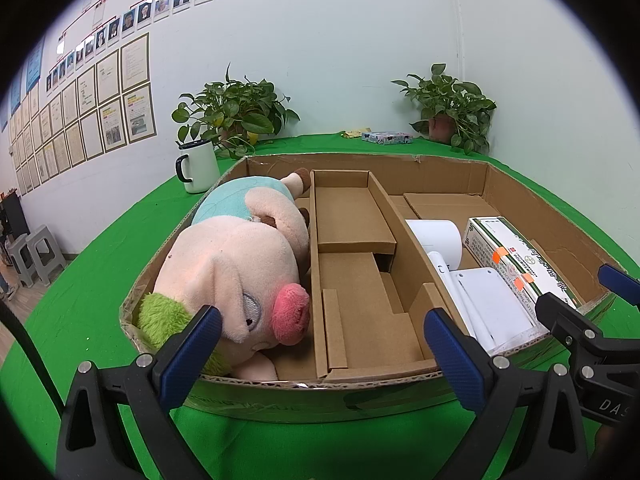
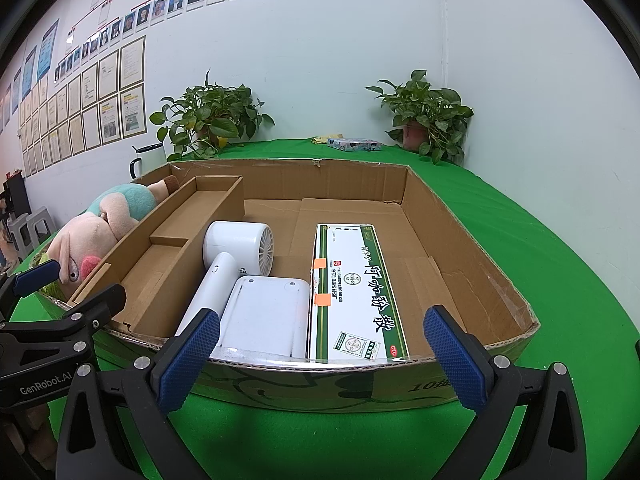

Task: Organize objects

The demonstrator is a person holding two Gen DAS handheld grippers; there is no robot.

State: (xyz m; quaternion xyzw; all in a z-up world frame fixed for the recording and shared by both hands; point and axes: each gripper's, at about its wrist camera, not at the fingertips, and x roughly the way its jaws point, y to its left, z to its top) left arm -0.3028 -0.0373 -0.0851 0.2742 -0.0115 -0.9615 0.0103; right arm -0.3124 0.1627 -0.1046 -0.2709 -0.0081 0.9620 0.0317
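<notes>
We see a shallow cardboard box (image 2: 460,240) on a green table cover (image 2: 560,280), divided in three parts by a cardboard insert (image 1: 360,280).

The plush pig (image 1: 240,272) lies on its side in the left part, at 9 o'clock from the insert, with its pink snout toward the near wall. In the right part, a white hair dryer (image 2: 236,252) lies at 9 o'clock from the green-and-white medicine box (image 2: 352,292). A flat white device (image 2: 264,316) lies just beside this box and leans on the dryer handle.

The left gripper (image 1: 324,356) hangs at the near wall of the box, its jaws wide and holding nothing. The right gripper (image 2: 320,356) is also wide and free, before the medicine box.

At 12 o'clock, behind the box, stand a white mug (image 1: 198,168) and two potted plants (image 1: 232,112).
</notes>
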